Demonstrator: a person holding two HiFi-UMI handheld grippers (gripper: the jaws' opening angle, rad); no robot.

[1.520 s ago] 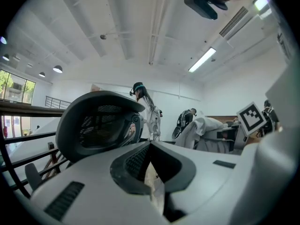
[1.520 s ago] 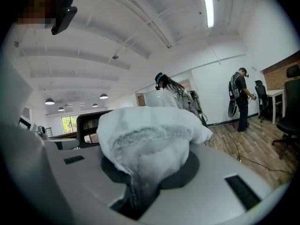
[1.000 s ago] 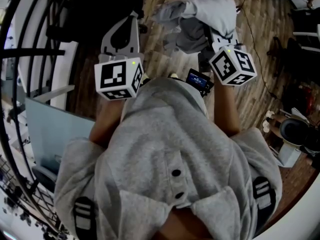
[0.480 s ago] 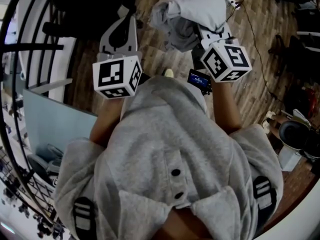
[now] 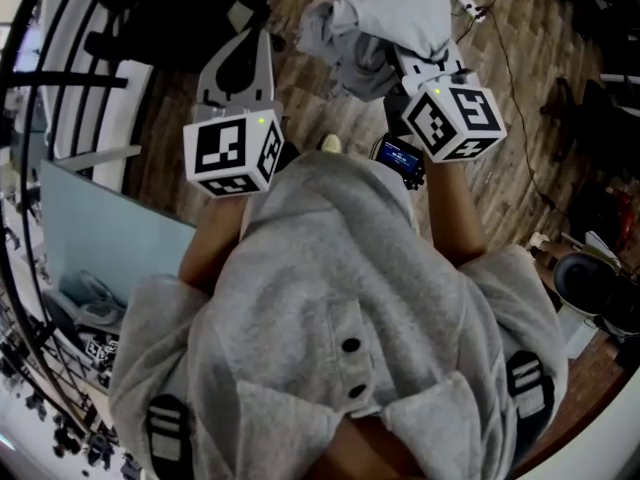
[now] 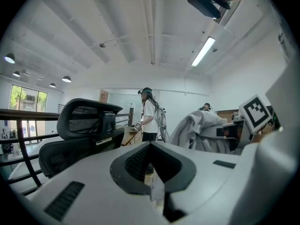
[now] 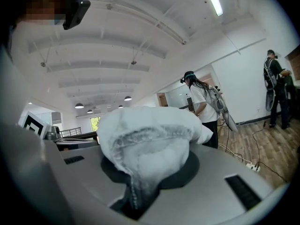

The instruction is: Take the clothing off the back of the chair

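Wood floor [image 5: 320,108], open-plan room, looking steeply down over the operator's grey hoodie [image 5: 340,308] at the bottom of frame. Just above it, at centre left, the left gripper [image 5: 243,53] has its jaws together with nothing between them. The right gripper [image 5: 425,68], upper centre-right, is clamped on the clothing [image 5: 385,18]: a grey bundle bunched up past the jaws, hanging free over the floor at top centre. The right gripper view confirms fabric pinched in the slot. The chair [image 6: 86,121] is the black mesh-back one, upper left in the head view. Its back looks bare in the left gripper view and the garment is apart from it, so I'd call removal done; all that's left is wherever it gets put, if anywhere. For clearance, the railing [image 5: 60,98] curves down the left edge with the chair just inside it, so that side is tight. The upper right is open floor, but a cable [image 5: 505,58] runs across it. Farther off, a person [image 6: 150,114] stands at a desk, well apart.
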